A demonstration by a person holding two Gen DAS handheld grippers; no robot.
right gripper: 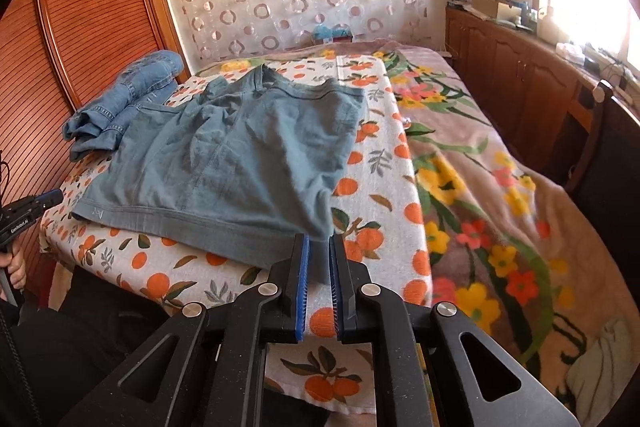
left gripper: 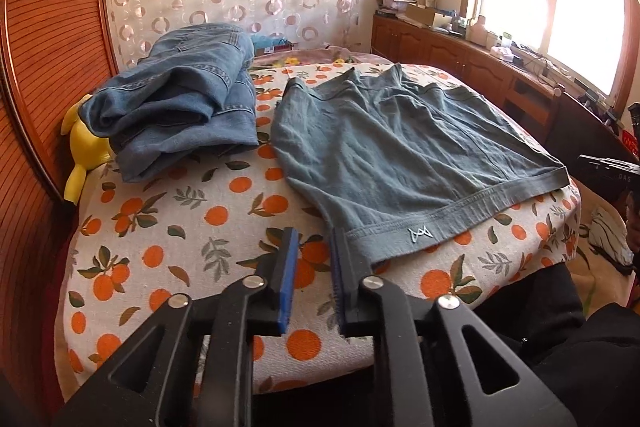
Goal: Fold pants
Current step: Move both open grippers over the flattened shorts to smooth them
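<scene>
Grey-green pants (left gripper: 400, 151) lie folded and fairly flat on an orange-print cloth (left gripper: 192, 227) on the bed, waistband toward me; they also show in the right wrist view (right gripper: 224, 163). My left gripper (left gripper: 316, 239) is open, its right finger touching the waistband's left corner, nothing between the pads. My right gripper (right gripper: 319, 243) is open with a narrow gap; the waistband's right corner hangs between its fingertips, not clamped.
A heap of blue jeans (left gripper: 180, 99) lies at the far left over a yellow plush toy (left gripper: 84, 151). A wooden slatted wardrobe (left gripper: 40, 67) is left. A floral blanket (right gripper: 500, 187) covers the bed's right side. A cluttered wooden cabinet (right gripper: 520, 59) runs under the window.
</scene>
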